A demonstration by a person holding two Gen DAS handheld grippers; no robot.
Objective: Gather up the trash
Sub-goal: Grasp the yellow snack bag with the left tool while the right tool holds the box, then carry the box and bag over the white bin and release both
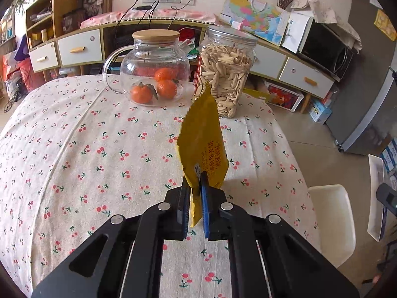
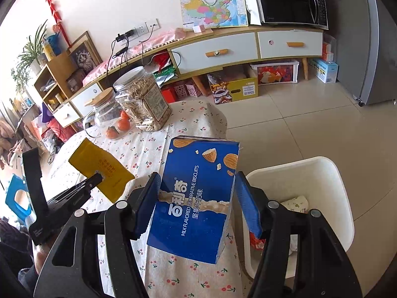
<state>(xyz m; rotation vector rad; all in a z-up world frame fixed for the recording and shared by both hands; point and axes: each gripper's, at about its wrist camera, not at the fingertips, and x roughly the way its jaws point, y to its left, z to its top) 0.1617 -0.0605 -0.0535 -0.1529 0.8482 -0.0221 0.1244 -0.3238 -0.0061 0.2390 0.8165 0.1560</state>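
My left gripper (image 1: 196, 186) is shut on the lower end of a yellow snack wrapper (image 1: 202, 139), which stands up from the jaws above the cherry-print tablecloth (image 1: 74, 149). In the right wrist view the same wrapper (image 2: 99, 168) hangs in the left gripper (image 2: 99, 176) at the left. My right gripper (image 2: 197, 177) is shut on a blue biscuit box (image 2: 198, 198), with a pad against each side, and holds it above the table's edge. A white bin (image 2: 322, 173) with some scraps inside stands on the floor just right of the box; it also shows in the left wrist view (image 1: 332, 213).
A glass teapot with three oranges (image 1: 153, 74) and a clear jar of seeds (image 1: 227, 74) stand at the table's far side. Beyond are a low cabinet with drawers (image 2: 215, 53), a microwave (image 2: 290, 2), boxes on the tiled floor and a grey fridge (image 2: 377, 49).
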